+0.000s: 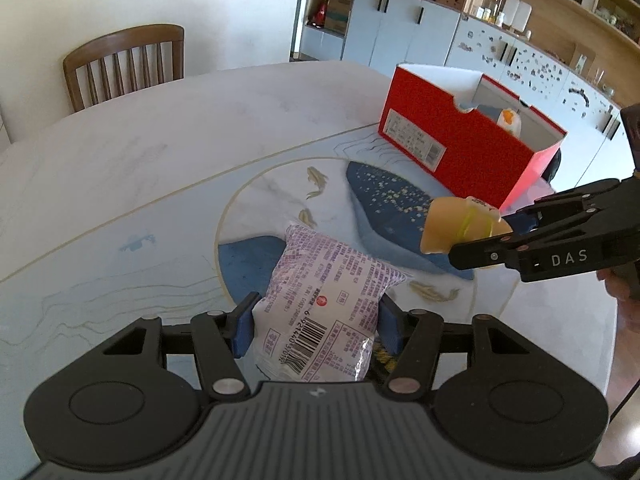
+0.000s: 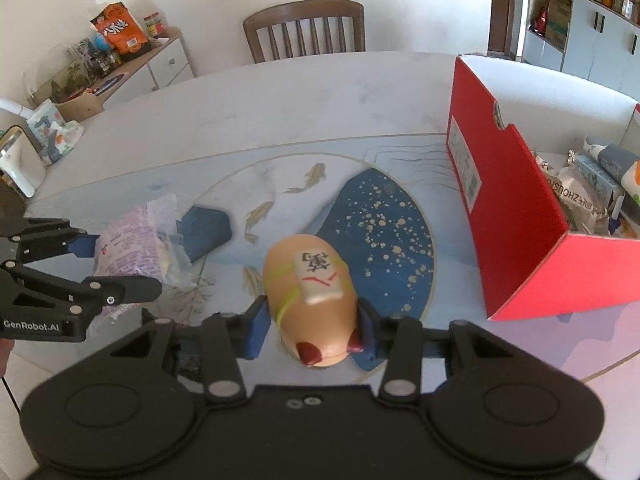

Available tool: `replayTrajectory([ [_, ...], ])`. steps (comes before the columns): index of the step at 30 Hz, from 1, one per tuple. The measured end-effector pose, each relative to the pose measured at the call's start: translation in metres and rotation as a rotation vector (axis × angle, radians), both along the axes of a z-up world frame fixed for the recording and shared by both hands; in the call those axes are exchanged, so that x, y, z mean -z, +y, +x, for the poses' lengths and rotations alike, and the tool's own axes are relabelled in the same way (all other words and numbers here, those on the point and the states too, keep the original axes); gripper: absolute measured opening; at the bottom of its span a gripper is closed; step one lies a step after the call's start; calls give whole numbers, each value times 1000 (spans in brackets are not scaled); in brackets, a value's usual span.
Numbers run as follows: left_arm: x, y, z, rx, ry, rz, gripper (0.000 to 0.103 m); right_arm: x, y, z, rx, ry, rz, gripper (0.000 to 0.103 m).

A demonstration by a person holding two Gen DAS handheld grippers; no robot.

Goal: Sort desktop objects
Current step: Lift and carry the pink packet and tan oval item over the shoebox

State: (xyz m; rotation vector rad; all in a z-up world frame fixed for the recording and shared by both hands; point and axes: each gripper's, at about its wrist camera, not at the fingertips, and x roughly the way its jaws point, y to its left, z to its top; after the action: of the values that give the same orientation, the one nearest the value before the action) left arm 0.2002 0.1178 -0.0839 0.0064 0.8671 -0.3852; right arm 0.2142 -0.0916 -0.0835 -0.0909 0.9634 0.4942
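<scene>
Left gripper point(image 1: 316, 328): is being held clamped on a purple-printed snack packet point(image 1: 328, 308), the blue pads point(image 1: 245, 326) pressing into the wrapper on both sides; the packet is being carried lifted, over the round blue-and-white inlay of the table point(image 1: 168, 128).

Right gripper point(image 2: 310, 320): is being held shut around a tan capsule-shaped toy point(image 2: 310, 292) with a mahjong-tile marking on top; the toy is being gripped at its flanks, its rounded end pointing forward.

Relative position: in the left wrist view the right gripper point(image 1: 480, 240) and the toy point(image 1: 456, 224) are being seen to the right, nearer the red box point(image 1: 460, 148); in the right wrist view the left gripper point(image 2: 116, 268) and the packet point(image 2: 132, 248) are being seen to the left, farther from the box point(image 2: 516, 216).

Box: is standing open-topped toward the far right part of the table, its red wall facing both grippers.

Done so far: several items are already lying inside the box – a crinkled bag point(image 2: 572, 196), a small carton and a bottle-like piece, among others not readable.

Being done: two objects are being carried at once, neither yet over the box rim.

Left to do: judging from the frames, both carried items are still to be dropped in; no other loose object is being shown on the visible tabletop.

Beyond the table: a wooden chair point(image 2: 306, 30) is standing at the far edge.
</scene>
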Motion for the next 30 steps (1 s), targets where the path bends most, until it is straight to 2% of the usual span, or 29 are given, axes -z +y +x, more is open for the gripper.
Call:
replayTrajectory([
  [9,-18,-13,-10,-40,8,-32,59,-26,-16,-4,-8,-7,74,43],
  [15,-33,-30,-11,-50,-6,-39,59,-45,-29,-2,-12,-41,76,43],
  [24,-66,-64,-10,-50,-100,-79,59,-72,-61,10,3,-95,116,43],
  [30,-82,-91,-6,-40,-133,-97,59,-83,-90,23,16,-129,123,43],
])
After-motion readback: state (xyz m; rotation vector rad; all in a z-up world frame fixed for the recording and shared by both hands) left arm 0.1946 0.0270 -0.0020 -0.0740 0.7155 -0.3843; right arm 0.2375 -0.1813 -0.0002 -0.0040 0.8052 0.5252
